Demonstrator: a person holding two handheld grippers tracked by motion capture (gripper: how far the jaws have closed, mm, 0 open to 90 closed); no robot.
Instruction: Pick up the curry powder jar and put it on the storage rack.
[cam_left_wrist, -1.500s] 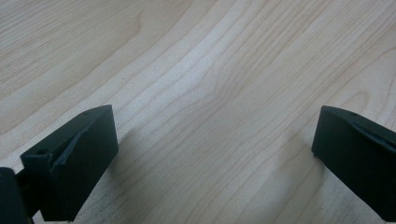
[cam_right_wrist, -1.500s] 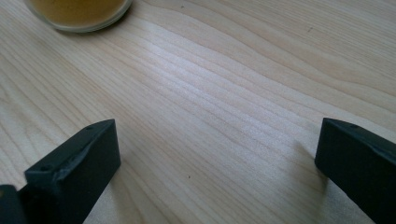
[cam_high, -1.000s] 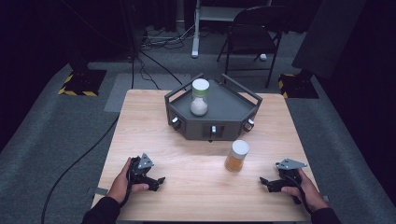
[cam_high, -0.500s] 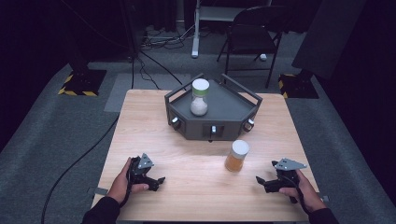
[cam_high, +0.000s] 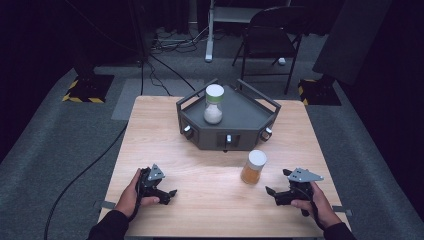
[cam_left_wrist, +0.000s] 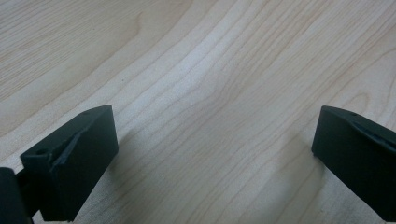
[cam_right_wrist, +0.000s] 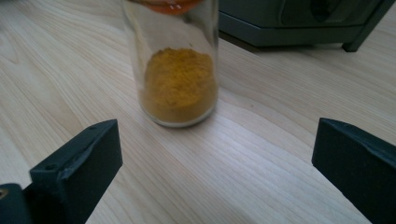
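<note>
A glass jar of orange-yellow powder (cam_high: 253, 167) with a white lid stands on the wooden table (cam_high: 150, 140), just in front of the dark grey tray. In the right gripper view the same jar (cam_right_wrist: 178, 70) stands upright a short way ahead of the jaws. My right gripper (cam_high: 274, 186) is open, low over the table to the jar's right, jaws empty (cam_right_wrist: 215, 168). A second jar with white powder (cam_high: 214, 104) stands in the tray (cam_high: 250, 112). My left gripper (cam_high: 171, 193) is open near the front left, over bare wood (cam_left_wrist: 210, 154).
The tray has raised rails and small knobs (cam_high: 228, 138) on its front face. A folding chair (cam_high: 270, 35) and cables (cam_high: 165, 67) lie on the grey floor beyond the table. Yellow-black striped stand bases (cam_high: 82, 95) sit at both far sides.
My right gripper has shifted slightly left toward the orange-powder jar. The left gripper and both jars have stayed where they were.
</note>
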